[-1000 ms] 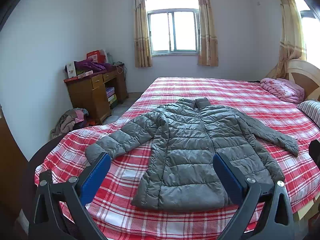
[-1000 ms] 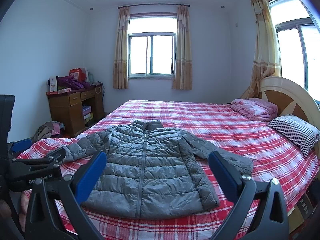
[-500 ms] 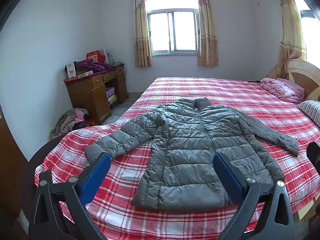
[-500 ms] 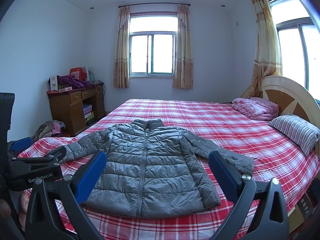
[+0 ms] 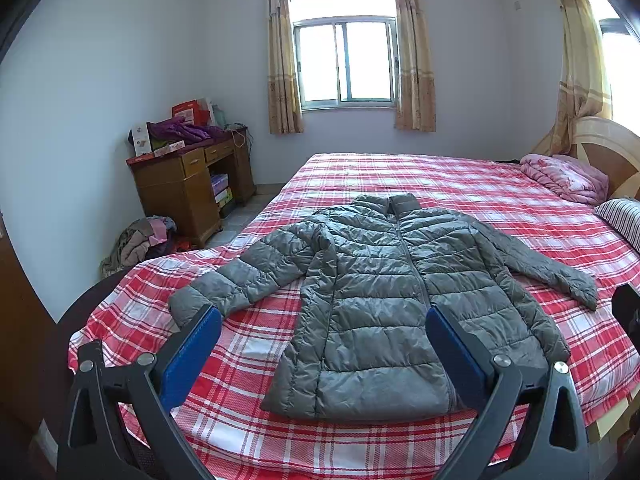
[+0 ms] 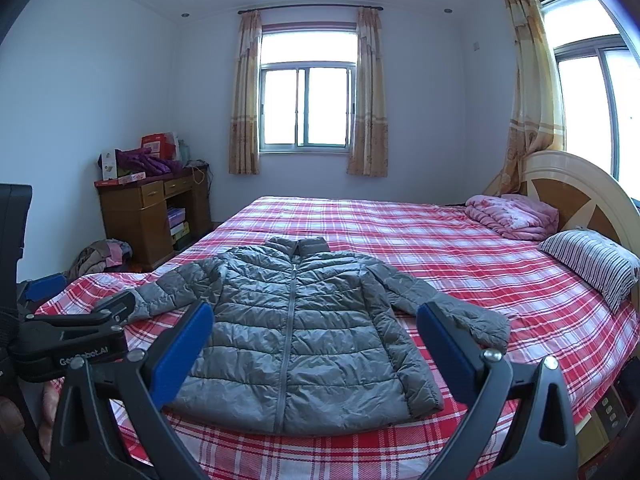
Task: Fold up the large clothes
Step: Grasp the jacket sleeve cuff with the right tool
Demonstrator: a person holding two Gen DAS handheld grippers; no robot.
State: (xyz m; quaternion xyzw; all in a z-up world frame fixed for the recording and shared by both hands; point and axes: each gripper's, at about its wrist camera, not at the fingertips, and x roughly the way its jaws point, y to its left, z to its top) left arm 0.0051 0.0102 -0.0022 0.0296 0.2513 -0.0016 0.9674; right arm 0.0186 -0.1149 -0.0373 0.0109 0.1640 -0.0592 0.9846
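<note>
Left wrist view: jacket (image 5: 380,300) flat on bed (image 5: 460,184), unfolded; my left claw (image 5: 320,332) and right claw (image 6: 314,332) gape empty; next, grab a sleeve.

A grey quilted jacket (image 5: 384,300) lies flat, front up and zipped, on a bed (image 5: 460,184) covered in a red and white checked sheet, its hem near the bed's near edge and its collar toward the middle. Both sleeves spread outward and down. The left gripper (image 5: 322,326) hangs above the near edge with its blue-padded fingers (image 5: 192,356) spread wide, nothing between them. A folded pink quilt (image 5: 564,178) and a striped pillow (image 5: 620,218) sit at the headboard end on the right.
</note>
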